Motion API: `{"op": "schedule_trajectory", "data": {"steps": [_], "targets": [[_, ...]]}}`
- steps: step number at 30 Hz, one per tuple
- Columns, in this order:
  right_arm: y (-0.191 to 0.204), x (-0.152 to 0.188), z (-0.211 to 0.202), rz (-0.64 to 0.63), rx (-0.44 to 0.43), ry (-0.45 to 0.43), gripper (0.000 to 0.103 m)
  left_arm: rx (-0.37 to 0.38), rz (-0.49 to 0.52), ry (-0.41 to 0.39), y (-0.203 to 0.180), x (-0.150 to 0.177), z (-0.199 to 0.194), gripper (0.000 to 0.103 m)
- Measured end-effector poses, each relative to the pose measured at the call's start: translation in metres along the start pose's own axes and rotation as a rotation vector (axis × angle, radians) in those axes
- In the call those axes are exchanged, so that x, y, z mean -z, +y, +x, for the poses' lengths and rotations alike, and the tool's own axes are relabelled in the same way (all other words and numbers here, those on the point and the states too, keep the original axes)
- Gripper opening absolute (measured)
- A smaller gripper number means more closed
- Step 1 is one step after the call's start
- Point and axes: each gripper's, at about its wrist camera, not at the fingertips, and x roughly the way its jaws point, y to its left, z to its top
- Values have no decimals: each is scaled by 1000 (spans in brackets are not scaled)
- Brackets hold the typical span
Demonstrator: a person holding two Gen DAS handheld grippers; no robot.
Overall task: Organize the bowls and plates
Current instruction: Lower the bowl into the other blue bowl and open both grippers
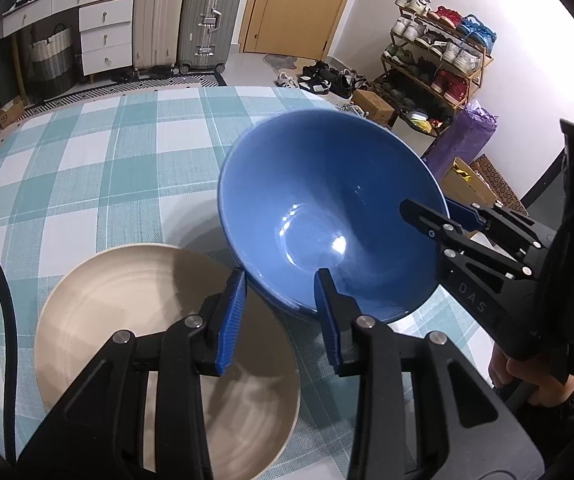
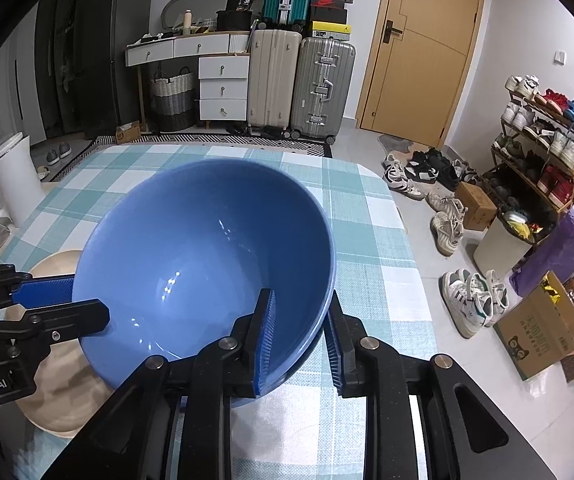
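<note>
At table (image 2: 383,248) R edge, both tools straddle blue bowl (image 2: 207,256) rim, grip unclear.

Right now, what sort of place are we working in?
Most likely a home, probably an entryway or spare room used for storage: suitcases stand by a door, a shoe rack lines the wall, and a checked-cloth table holds the dishes.

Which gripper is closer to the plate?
Left. The left gripper hangs just above the plate. The right gripper is at the bowl's other side, away from the plate.
</note>
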Motion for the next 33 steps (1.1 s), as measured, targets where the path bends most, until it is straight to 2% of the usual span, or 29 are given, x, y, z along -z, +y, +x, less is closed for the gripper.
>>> {"op": "schedule_trajectory", "data": {"steps": [6,8,11,13,16,17,20,22,24,29,33], "targets": [[-8,-1,1,15,-10,17,26,9,-14,-3,9,1,3,38],[-11,-1,0,27,-31,28,33,23,-30,-11,14,0,1,43],[-15,0,-4,39,-47,19,47,22,-40,-13,20,-1,-2,47],[-20,0,-6,57,-66,14,61,18,-53,-17,26,-2,-3,53],[-26,-1,-11,84,-68,5,81,18,-65,-29,34,-5,-6,70],[-29,-2,-13,97,-67,-3,82,18,-70,-32,36,-6,-7,79],[-39,-5,-15,135,-76,-2,92,32,-84,-46,41,-10,-9,83],[-45,-6,-13,165,-85,2,101,35,-100,-48,43,-12,-6,89],[-46,-5,-11,184,-95,6,101,43,-119,-53,44,-12,-2,102],[-47,2,2,222,-150,42,101,78,-174,-46,47,-12,9,102],[-46,9,10,257,-186,61,101,74,-231,-43,51,-15,20,102]]}}
